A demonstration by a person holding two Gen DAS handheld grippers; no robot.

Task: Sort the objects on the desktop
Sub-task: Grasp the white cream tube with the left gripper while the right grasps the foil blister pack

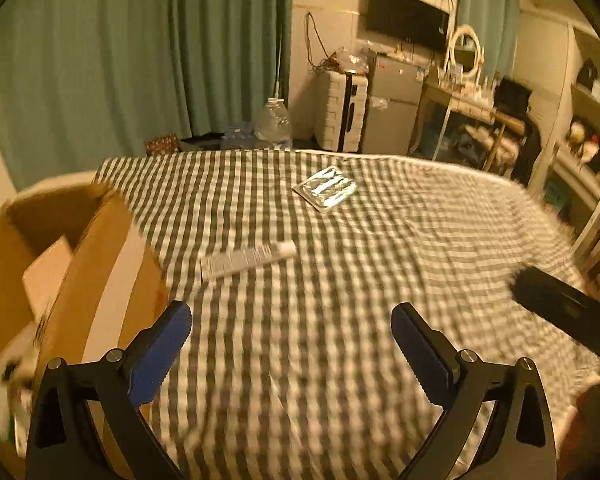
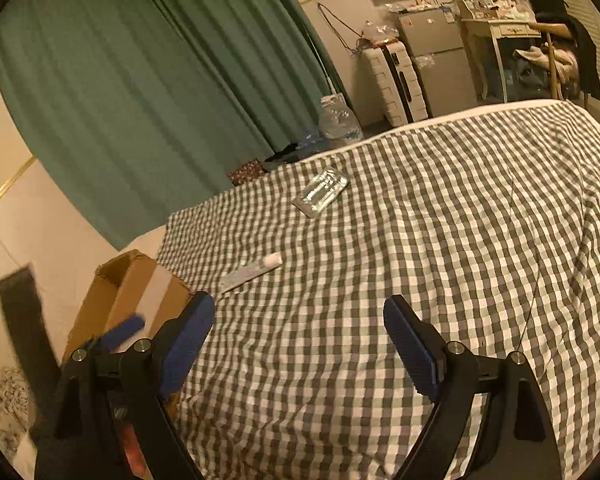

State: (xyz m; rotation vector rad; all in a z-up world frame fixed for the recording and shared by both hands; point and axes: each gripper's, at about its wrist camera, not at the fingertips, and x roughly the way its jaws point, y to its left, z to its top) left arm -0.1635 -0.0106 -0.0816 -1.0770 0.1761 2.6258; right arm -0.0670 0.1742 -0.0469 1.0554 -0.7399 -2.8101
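Tube (image 1: 247, 259) white, flat-ended (print blurred), beside foil packet (image 1: 326, 189).

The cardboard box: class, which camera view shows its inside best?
The left wrist view. There the cardboard box is close and its open top faces the camera, showing a flap inside. The right wrist view shows it smaller, mostly its outer side and a little of the opening.
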